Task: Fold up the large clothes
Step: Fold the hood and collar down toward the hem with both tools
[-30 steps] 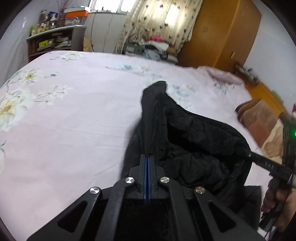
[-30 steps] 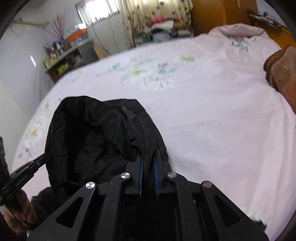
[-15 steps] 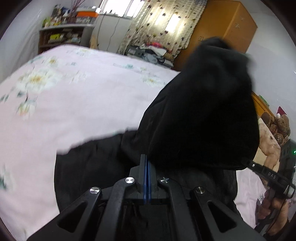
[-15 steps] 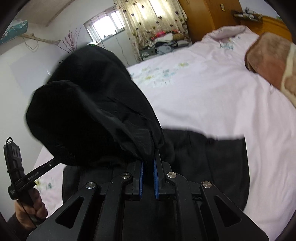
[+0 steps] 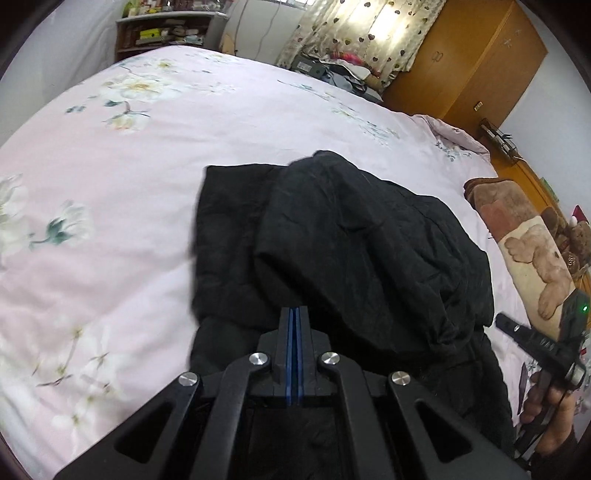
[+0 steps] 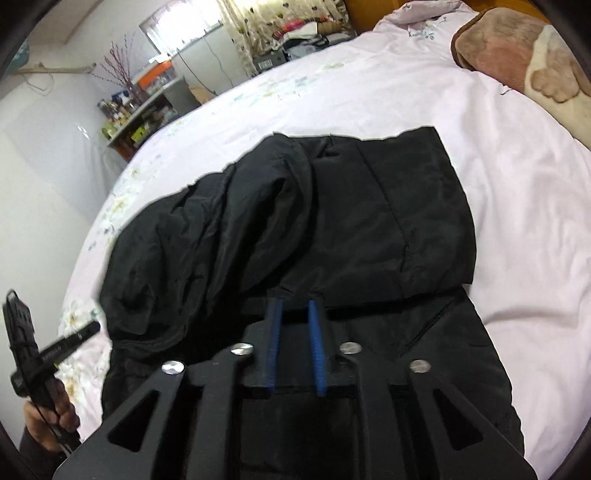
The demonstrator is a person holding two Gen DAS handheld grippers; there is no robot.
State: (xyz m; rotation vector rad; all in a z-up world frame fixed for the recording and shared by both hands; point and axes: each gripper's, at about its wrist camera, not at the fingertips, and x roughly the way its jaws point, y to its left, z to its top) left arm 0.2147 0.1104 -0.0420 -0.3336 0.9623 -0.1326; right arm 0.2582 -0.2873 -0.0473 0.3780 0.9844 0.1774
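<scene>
A black padded jacket (image 5: 351, 240) lies on the pink flowered bed (image 5: 110, 166), its upper half folded over onto its lower half. My left gripper (image 5: 293, 308) is shut, its blue pads pinching the near edge of the folded layer. In the right wrist view the same jacket (image 6: 332, 206) spreads across the bed (image 6: 535, 203). My right gripper (image 6: 294, 302) is opening: its blue pads stand apart and the fold's edge lies at their tips, no longer pressed. A hand (image 5: 550, 406) holds the right gripper at the lower right, and another hand (image 6: 48, 417) holds the left one.
A brown blanket with a bear print (image 5: 528, 251) lies at the bed's right side, also visible as the brown blanket (image 6: 517, 55). A wooden wardrobe (image 5: 461, 62), curtains and a cluttered shelf (image 5: 162, 29) stand beyond the bed.
Both grippers carried the jacket's upper part up and over, then lowered it onto the rest of the jacket. The right jaws have parted; the left stay shut.
</scene>
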